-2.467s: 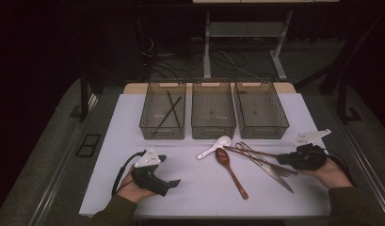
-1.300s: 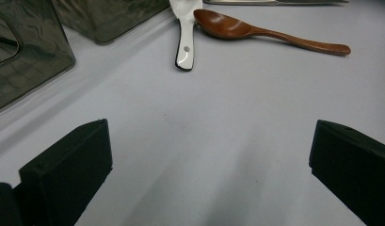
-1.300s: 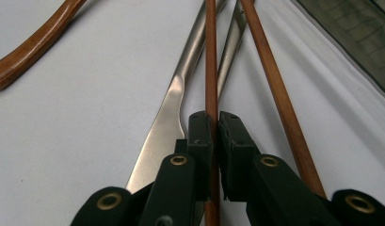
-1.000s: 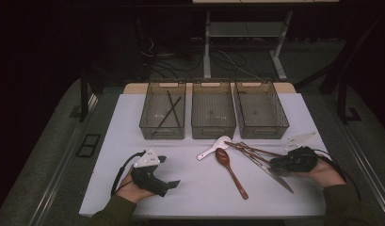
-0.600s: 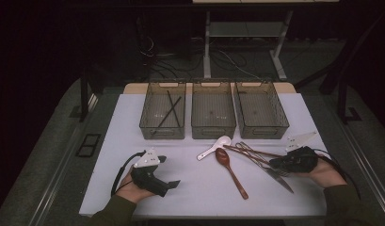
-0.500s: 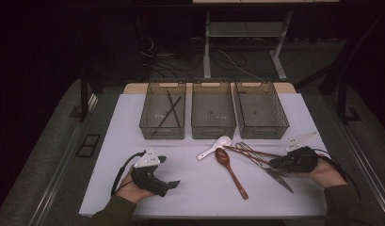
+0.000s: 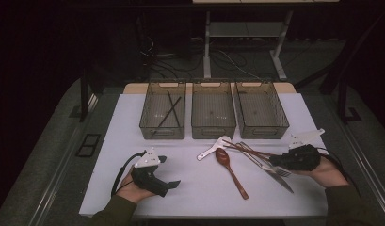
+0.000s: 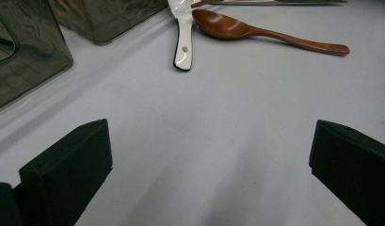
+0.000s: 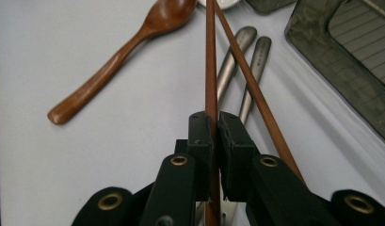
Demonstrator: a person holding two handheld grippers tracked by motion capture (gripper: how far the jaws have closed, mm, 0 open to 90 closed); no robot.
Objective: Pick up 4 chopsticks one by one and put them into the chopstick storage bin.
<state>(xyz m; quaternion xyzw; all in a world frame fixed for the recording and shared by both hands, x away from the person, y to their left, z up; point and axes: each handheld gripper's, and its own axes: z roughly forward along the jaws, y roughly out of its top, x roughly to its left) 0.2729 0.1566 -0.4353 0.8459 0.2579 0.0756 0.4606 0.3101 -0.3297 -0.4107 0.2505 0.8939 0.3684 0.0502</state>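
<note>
While the right gripper (image 9: 211,123) clamps one brown chopstick (image 9: 210,61), a second chopstick (image 9: 249,84) lies crossing it. Left gripper (image 7: 155,176) rests on the table (image 7: 190,165), jaws wide

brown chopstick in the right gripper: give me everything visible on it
The brown chopstick is a slim, straight, reddish-brown stick, wood by its look. The right gripper is shut on it near one end, jaws pressed to both sides. It runs forward past the wooden spoon toward the white spoon. A second matching chopstick lies free, meeting it near the far tips and spreading out rightward. Both pass over the metal cutlery handles. Whether it is lifted off the table is unclear.
</note>
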